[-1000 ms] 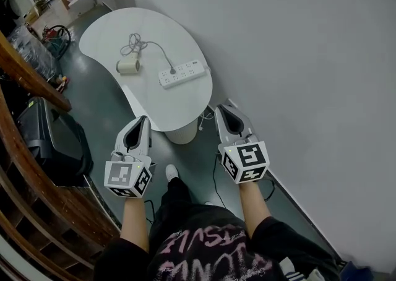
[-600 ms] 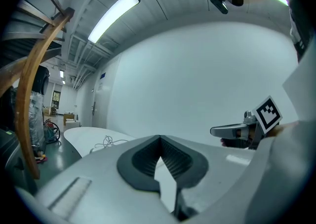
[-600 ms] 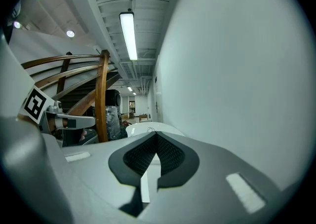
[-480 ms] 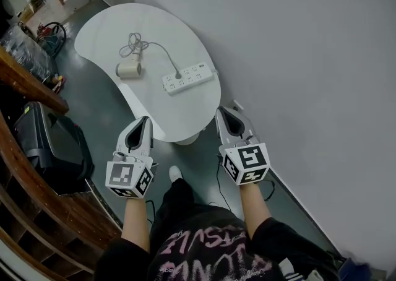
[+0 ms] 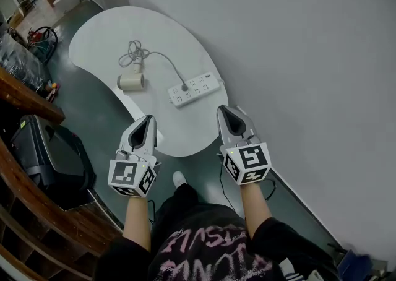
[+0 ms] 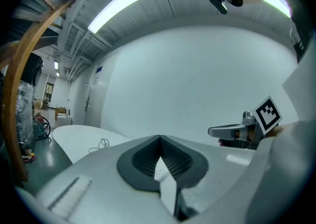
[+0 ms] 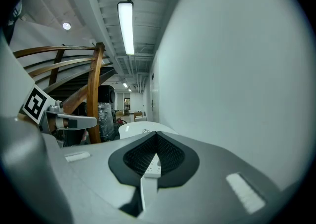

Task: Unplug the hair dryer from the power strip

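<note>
Approach step: left gripper and right gripper, fingers together (empty), hover at the desk's near edge; next, reach the power strip's plug.

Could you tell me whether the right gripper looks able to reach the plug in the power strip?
Probably, after coming closer: nothing stands between the right gripper and the plug in the power strip, but its jaws are shut.

What the views keep back

In the head view the plug in the power strip is too small to judge. The counter loses parts of its near edge behind the left claw and the right claw. The right gripper view shows only a sliver of the power strip
</note>
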The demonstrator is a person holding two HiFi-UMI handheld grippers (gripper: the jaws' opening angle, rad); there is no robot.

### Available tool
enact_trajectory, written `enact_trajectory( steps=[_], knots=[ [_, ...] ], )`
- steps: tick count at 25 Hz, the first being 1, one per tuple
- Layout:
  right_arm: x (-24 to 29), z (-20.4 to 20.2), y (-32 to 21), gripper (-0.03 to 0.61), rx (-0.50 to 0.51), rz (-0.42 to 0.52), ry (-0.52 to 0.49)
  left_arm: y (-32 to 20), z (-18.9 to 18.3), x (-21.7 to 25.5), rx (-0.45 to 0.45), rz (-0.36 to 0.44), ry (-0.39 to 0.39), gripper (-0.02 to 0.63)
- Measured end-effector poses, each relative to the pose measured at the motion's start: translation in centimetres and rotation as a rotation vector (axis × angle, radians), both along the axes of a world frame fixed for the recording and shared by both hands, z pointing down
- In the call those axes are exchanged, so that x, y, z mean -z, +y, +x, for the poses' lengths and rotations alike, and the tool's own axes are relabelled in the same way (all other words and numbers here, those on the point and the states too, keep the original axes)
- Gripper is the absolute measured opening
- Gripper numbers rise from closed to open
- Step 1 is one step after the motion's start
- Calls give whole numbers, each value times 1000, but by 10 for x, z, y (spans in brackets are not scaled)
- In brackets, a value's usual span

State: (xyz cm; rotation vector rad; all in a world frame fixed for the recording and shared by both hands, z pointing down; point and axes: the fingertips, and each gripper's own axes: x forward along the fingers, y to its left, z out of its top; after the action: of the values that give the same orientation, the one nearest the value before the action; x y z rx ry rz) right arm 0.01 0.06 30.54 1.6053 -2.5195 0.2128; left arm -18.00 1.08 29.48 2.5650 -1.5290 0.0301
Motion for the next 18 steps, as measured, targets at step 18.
enact_trajectory(
  steps=[18],
  knots=[
    [5, -52, -54, 14, -10, -18, 58, -63, -31, -8, -87, -29, 31, 2]
  ],
)
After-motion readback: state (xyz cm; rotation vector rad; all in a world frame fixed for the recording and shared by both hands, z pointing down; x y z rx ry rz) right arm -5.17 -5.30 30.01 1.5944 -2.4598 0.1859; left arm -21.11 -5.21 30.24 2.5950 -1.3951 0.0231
